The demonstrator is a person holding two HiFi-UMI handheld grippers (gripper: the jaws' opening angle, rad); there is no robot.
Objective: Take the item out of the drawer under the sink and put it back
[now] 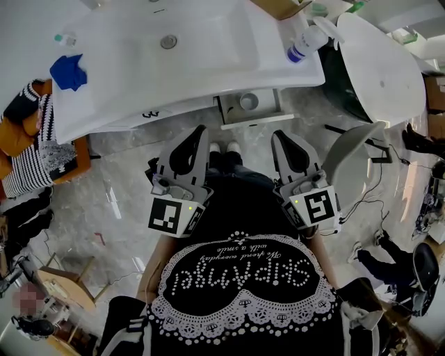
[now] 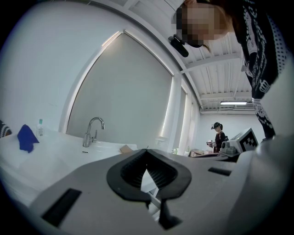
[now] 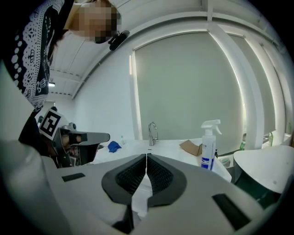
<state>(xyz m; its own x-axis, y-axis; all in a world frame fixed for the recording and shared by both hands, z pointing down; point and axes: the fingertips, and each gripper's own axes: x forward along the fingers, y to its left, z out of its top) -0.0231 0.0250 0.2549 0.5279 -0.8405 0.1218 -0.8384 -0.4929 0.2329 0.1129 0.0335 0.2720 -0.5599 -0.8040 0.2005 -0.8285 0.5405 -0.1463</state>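
1. We hold the left gripper [image 1: 199, 133] and the right gripper [image 1: 279, 135] at our waist, both pressed together and empty, not yet reaching.
2. The drawer [image 1: 231, 119] under the sink [image 1: 139, 69] stands open for access; the round item [image 1: 249, 101], possibly a cup, sits inside.

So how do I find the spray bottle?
Find the big white sink counter and go to its right end, away from the blue cloth. Next to a brown cardboard box stands the spray bottle. It is the only bottle with a trigger top, and it is white with a blue label.
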